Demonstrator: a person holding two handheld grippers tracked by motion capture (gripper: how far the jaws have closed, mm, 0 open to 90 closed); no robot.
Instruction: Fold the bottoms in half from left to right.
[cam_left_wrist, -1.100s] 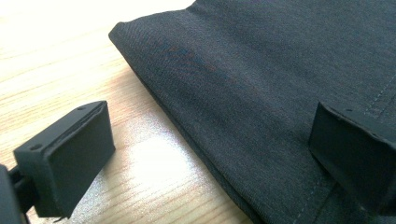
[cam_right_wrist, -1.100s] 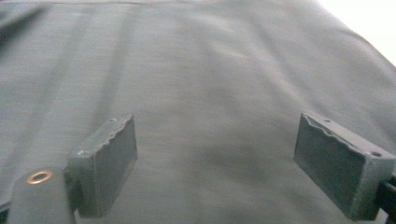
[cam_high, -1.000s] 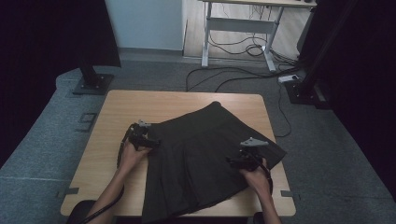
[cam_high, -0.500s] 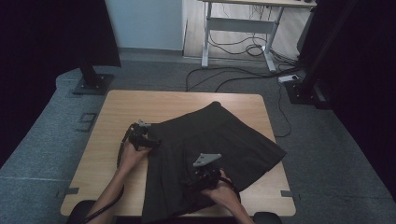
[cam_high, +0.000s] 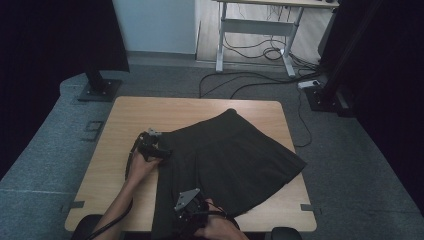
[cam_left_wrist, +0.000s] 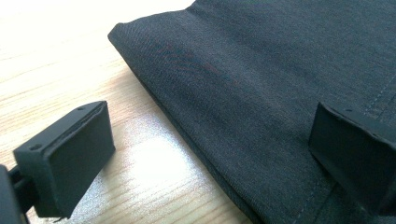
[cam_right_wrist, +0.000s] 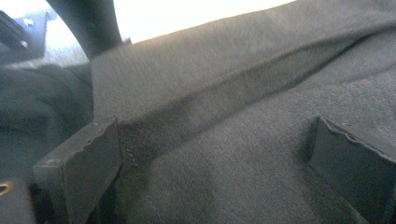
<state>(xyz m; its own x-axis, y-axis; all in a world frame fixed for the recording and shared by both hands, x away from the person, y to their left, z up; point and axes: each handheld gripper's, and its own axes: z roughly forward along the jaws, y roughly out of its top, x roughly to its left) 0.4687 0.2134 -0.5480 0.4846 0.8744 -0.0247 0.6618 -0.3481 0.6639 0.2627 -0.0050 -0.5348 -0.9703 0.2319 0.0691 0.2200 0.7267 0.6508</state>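
a black skirt (cam_high: 227, 160) lies spread across the wooden desk (cam_high: 135, 112), its near hem draping over the front edge, with a second, metal-legged desk (cam_high: 260, 30) and loose cables (cam_high: 255, 82) on the floor behind. the left gripper (cam_high: 159, 147) sits at the skirt's left fold, jaws wide apart, one over bare wood and one over cloth, as the left gripper view shows. the right gripper (cam_high: 189, 207) is low over the near hem; its jaws have just been opening and now stand apart over a crease, pressing nothing.
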